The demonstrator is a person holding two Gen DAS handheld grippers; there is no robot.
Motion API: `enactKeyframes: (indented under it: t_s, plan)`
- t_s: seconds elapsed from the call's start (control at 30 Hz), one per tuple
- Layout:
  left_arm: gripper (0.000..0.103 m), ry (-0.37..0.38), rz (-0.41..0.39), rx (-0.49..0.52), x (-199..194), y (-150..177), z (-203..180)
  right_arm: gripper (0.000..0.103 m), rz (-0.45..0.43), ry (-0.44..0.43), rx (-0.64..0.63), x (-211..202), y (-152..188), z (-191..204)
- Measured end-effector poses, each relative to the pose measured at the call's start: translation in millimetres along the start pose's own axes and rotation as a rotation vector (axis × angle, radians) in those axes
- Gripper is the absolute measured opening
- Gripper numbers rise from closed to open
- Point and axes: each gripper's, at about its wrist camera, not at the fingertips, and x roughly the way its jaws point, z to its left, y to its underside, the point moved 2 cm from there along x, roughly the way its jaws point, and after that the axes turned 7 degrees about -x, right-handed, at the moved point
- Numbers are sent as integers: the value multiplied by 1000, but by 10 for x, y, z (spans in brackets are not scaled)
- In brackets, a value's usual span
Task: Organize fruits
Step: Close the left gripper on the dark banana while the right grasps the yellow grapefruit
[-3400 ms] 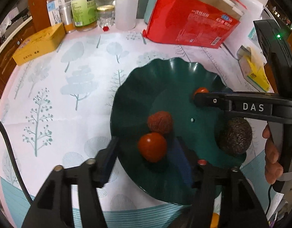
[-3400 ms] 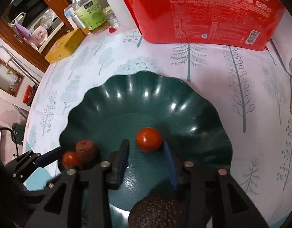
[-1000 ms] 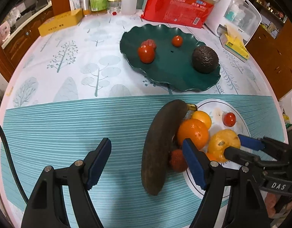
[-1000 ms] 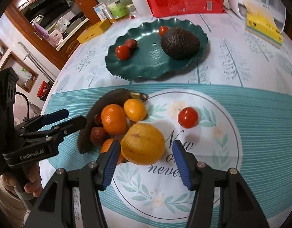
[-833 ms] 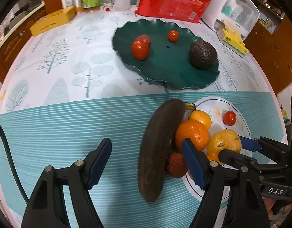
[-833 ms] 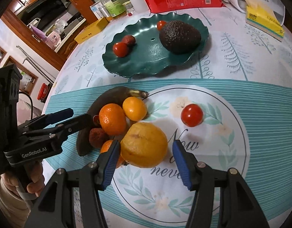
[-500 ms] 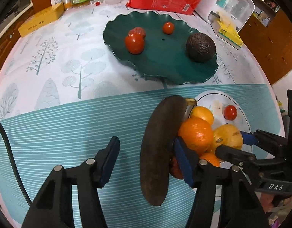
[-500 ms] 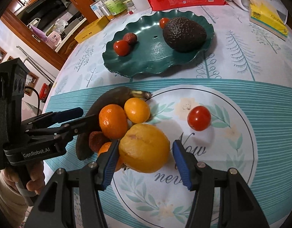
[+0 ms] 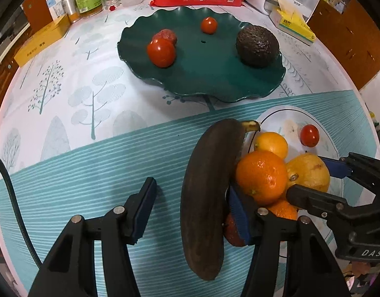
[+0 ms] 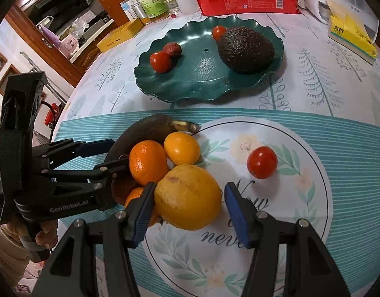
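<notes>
While its jaws are closing, the left gripper [image 9: 191,198] straddles the blackened overripe banana [image 9: 208,193]; the right pad sits against the banana's side, the left pad is still apart from it. The banana lies on the teal striped tablecloth [image 9: 78,185], touching the pile just to its right: big orange [image 9: 261,177], small yellow-orange citrus [image 9: 271,143], large yellow lemon-like fruit [image 10: 187,196]. The right gripper [image 10: 188,206] is half open around that yellow fruit, left pad touching, right pad clear. A loose cherry tomato [image 10: 262,162] sits further right. Far: dark green scalloped plate [image 9: 214,84] with avocado [image 9: 257,45], two tomatoes and a reddish wrinkled fruit [image 9: 166,34].
</notes>
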Motion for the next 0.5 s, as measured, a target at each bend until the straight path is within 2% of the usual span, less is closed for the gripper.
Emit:
enactKeyframes:
  t_s: [0.1,0.23,0.37,0.5]
  plan:
    - [34,18,0,20,0,-2,-78,57,3,-7,14,12,-6,-15]
    - [33,-8,-16,46,-11,20,-155,57,13,-18,31,11,5,-39]
    - [32,-2,-18,19,-36,51,-126,59,25,-37,61,12,25,-75]
    - [32,-10,-27,-8,-73,148,-34,65,30,-58,90,22,54,-127]
